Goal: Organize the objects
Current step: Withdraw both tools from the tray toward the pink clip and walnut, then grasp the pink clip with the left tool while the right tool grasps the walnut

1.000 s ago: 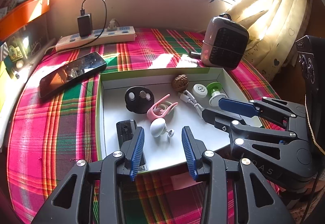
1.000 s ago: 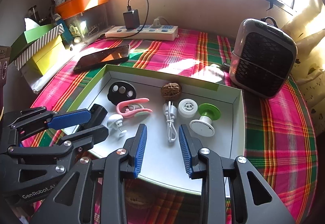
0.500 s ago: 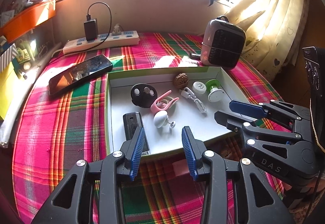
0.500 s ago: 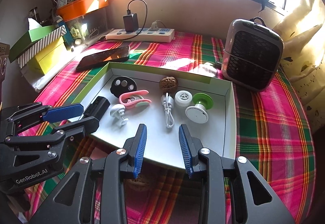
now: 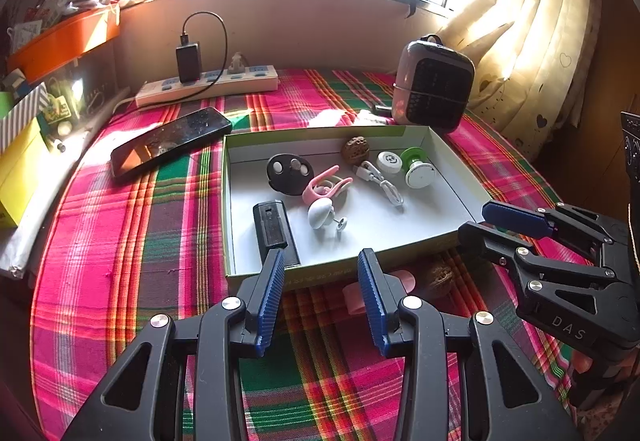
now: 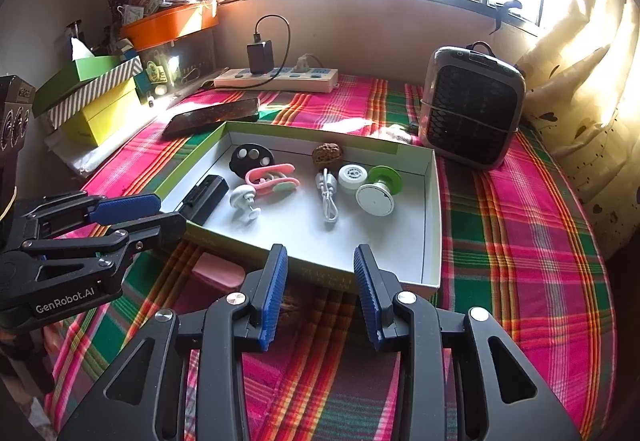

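My left tongs [image 5: 322, 273] hang apart over the plaid cloth [image 5: 120, 261], ribbed blue pads bare, just short of the tray's near wall. My right tongs [image 6: 320, 269] are spread the same way with nothing between them, over that same low edge.

The tray [image 5: 460, 185] is a shallow cardboard box, white inside, green at the rim. Inside, from the left: a black block [image 5: 274, 229] along the left wall, a black disc [image 5: 289, 173] with pale studs, a smooth white hook [image 5: 320, 215], a pink clip [image 5: 326, 187], a wrinkled walnut [image 5: 355, 150] against the far wall, a looped white cable [image 5: 380, 181], a white cap [image 5: 389, 162] and a green-and-white spool [image 5: 418, 171]. The tray's near right floor is bare.

On the cloth just outside the near wall lie a flat pink piece [image 6: 218, 270] and a second walnut [image 5: 439, 275]. A glossy phone [image 5: 168, 145] lies beyond the tray's left corner; a boxy heater [image 6: 472, 107] stands at its far right corner.
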`<state>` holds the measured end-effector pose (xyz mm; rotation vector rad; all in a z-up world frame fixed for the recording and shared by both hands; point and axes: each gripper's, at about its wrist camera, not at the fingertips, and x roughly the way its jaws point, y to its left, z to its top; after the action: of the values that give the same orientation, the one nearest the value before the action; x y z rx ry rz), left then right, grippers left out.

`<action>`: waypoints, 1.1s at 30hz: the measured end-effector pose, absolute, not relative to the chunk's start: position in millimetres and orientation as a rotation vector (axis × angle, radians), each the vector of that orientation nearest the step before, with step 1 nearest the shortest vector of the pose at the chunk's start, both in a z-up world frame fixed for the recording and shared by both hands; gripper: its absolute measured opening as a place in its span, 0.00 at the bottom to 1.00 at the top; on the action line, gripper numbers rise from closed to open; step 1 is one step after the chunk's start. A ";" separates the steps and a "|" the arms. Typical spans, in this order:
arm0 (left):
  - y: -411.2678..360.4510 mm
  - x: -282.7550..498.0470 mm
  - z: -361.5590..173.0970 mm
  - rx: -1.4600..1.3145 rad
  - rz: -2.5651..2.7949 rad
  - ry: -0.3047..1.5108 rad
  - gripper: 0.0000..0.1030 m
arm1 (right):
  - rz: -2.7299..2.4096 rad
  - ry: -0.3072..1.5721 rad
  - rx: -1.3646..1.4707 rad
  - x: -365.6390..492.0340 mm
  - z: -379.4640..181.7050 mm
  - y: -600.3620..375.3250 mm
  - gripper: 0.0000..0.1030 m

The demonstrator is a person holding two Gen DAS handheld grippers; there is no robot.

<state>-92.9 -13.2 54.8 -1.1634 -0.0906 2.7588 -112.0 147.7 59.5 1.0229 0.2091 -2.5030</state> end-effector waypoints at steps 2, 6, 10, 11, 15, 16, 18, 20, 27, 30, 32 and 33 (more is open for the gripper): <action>-16.1 -91.9 52.6 -1.166 2.738 -0.118 0.36 | -2.494 0.198 1.024 -108.5 57.2 148.1 0.36; -21.2 -90.8 44.0 -1.185 2.654 -0.185 0.36 | -2.473 0.209 1.024 -102.0 51.7 145.3 0.41; -23.6 -87.8 38.3 -1.192 2.631 -0.185 0.37 | -2.457 0.213 1.046 -100.4 44.5 143.3 0.41; -24.0 -87.3 37.2 -1.193 2.621 -0.185 0.38 | -2.452 0.215 1.056 -100.5 42.1 142.7 0.41; -25.6 -88.6 32.4 -1.213 2.591 -0.201 0.38 | -2.439 0.227 1.082 -103.0 35.4 139.3 0.41; -25.3 -88.9 31.7 -1.214 2.589 -0.200 0.38 | -2.436 0.230 1.087 -103.6 33.9 138.2 0.41; -24.7 -89.5 30.4 -1.216 2.578 -0.197 0.38 | -2.427 0.242 1.100 -105.3 30.5 135.8 0.41; -23.8 -90.5 29.0 -1.222 2.570 -0.185 0.39 | -2.423 0.250 1.110 -107.0 27.3 133.9 0.41; -22.0 -95.2 25.3 -1.232 2.538 -0.178 0.39 | -2.426 0.268 1.148 -112.2 19.4 132.1 0.41; -20.0 -96.8 25.6 -1.221 2.534 -0.166 0.39 | -2.418 0.248 1.162 -113.7 17.4 133.5 0.41; -18.1 -98.3 25.1 -1.217 2.534 -0.149 0.40 | -2.423 0.239 1.160 -113.7 18.1 135.0 0.41; -17.0 -99.4 24.5 -1.217 2.530 -0.140 0.40 | -2.424 0.236 1.157 -113.5 18.6 135.6 0.41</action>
<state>-99.4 -17.0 24.5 -1.2169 -0.1404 2.5301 -113.5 135.6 18.6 1.1572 0.2356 -2.4239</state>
